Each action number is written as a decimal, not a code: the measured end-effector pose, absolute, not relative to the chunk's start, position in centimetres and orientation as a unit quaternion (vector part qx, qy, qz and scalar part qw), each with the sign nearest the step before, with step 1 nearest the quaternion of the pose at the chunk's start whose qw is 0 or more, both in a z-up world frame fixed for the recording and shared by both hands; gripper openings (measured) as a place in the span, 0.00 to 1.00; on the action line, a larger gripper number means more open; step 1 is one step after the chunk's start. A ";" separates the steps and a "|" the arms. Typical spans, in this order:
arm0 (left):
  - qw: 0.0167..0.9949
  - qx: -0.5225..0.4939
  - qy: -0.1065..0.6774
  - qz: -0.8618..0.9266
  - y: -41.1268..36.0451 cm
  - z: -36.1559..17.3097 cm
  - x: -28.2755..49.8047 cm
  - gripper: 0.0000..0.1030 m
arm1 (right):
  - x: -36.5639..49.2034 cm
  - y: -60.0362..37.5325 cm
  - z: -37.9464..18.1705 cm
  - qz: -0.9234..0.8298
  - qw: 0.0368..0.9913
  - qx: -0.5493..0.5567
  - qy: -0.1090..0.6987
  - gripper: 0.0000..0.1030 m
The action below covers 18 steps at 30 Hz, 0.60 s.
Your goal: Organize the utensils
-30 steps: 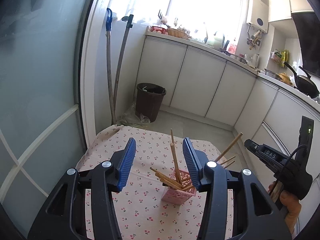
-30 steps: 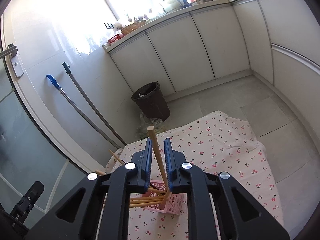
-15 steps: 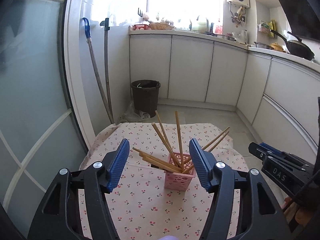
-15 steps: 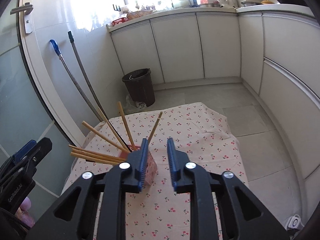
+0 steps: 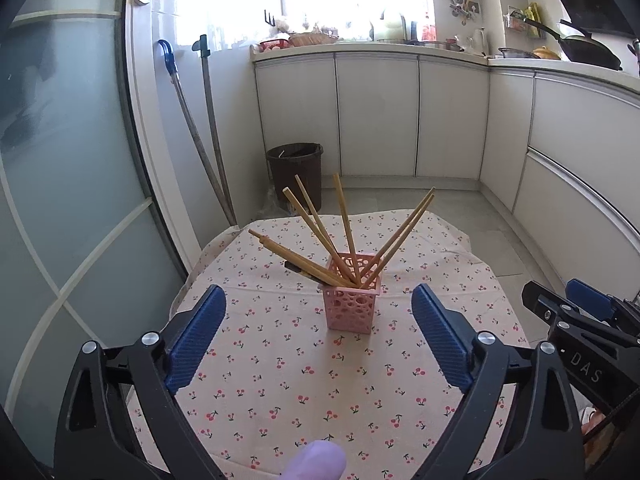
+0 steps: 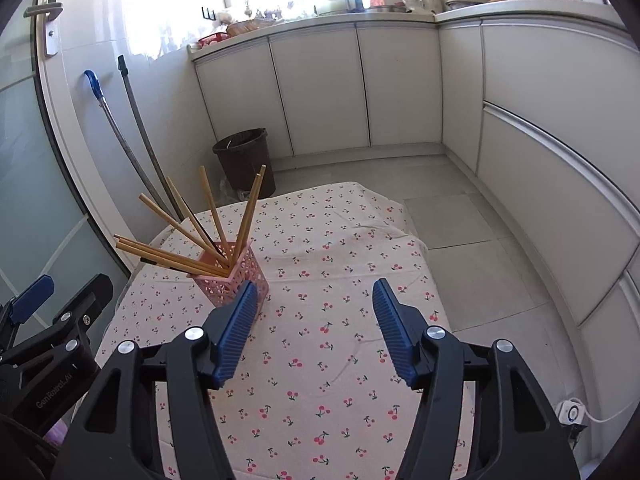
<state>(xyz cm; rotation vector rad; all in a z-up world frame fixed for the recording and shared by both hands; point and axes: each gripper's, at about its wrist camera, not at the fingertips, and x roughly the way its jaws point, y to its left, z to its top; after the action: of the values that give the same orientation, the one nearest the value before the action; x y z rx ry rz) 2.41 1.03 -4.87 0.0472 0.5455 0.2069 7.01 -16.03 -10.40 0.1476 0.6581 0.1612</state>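
Both claws had drawn back from the pink holder (image 5: 352, 307) since a second earlier, when the right claw (image 6: 314, 330) pinched a chopstick over it; now the left claw (image 5: 318, 340) stood spread wide, the right was opening, and neither held anything. On the cherry-print desk (image 5: 280, 380) the holder stood at twelve o'clock from the left claw and eleven from the right, chopsticks (image 5: 320, 240) fanned out of it. They looked light, stiff and smooth, best pinched mid-shaft; the perforated holder seemed light and tippable.

home kitchen: white cabinets (image 5: 376, 116), countertop wok (image 5: 584, 46), kettle (image 5: 480, 38), bin (image 5: 296, 172).
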 end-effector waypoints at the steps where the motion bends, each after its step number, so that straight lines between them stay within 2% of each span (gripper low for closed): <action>1: 0.958 0.025 0.265 0.103 0.8 -5.0 2.1 0.93 | 6.8 -16.3 -10.6 0.076 0.941 0.074 0.323 0.67; 5: 0.958 0.035 0.260 0.119 0.2 -5.4 1.0 0.93 | 5.5 -16.8 -11.3 0.054 0.943 0.073 0.320 0.79; 10: 0.956 0.038 0.269 0.108 -0.2 -5.7 0.7 0.93 | 4.4 -17.3 -11.6 0.007 0.952 0.053 0.300 0.88; 18: 0.958 0.037 0.257 0.122 -0.3 -5.7 0.5 0.93 | 4.1 -17.3 -11.2 -0.018 0.958 0.031 0.285 0.92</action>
<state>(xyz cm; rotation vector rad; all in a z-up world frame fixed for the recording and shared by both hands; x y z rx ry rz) 0.48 -0.29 -5.66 0.0748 0.5214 0.2465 4.07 -17.26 -11.15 0.0625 0.5778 -0.0368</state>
